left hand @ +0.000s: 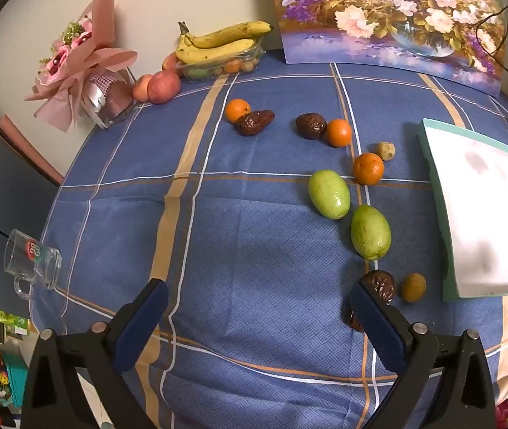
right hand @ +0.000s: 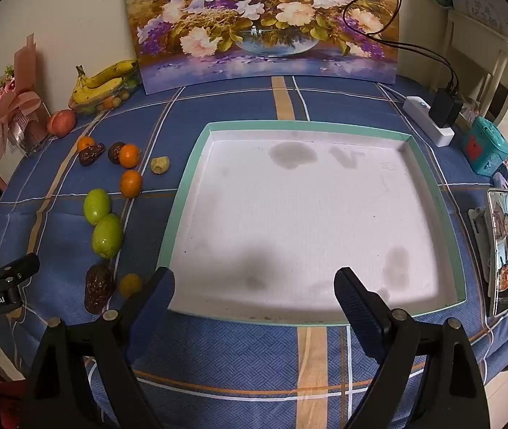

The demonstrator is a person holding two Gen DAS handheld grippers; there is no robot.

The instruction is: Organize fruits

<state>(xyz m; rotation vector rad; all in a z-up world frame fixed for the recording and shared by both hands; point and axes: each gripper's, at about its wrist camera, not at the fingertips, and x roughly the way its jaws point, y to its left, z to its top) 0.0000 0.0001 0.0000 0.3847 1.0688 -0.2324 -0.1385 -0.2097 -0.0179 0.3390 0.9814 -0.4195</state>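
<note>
Blue plaid cloth (left hand: 254,236) covers the table, and the wide white tray with a teal rim (right hand: 429,175) serves as the landmark. Farthest left of the tray, by the wall, sits a pink wrapped bouquet (left hand: 78,68), then two red apples (left hand: 162,86) and a clear dish of yellow bananas (left hand: 218,44). Nearer the tray, loose fruit lies scattered on the cloth: three small oranges (left hand: 368,168), wrinkled dark brown dates (left hand: 310,126), two smooth green oval fruits (left hand: 329,193) and a small yellowish round fruit (left hand: 413,287) just beside the tray's near left corner. None is in the tray yet, so sorting appears not to have begun.

Left gripper (left hand: 259,316) hangs over the cloth left of the tray, released and wide, one brown date just by its right finger, probably the easiest first pick. Right gripper (right hand: 254,302) hovers over the tray's near edge, likewise spread and empty, seemingly waiting to receive or place.
</note>
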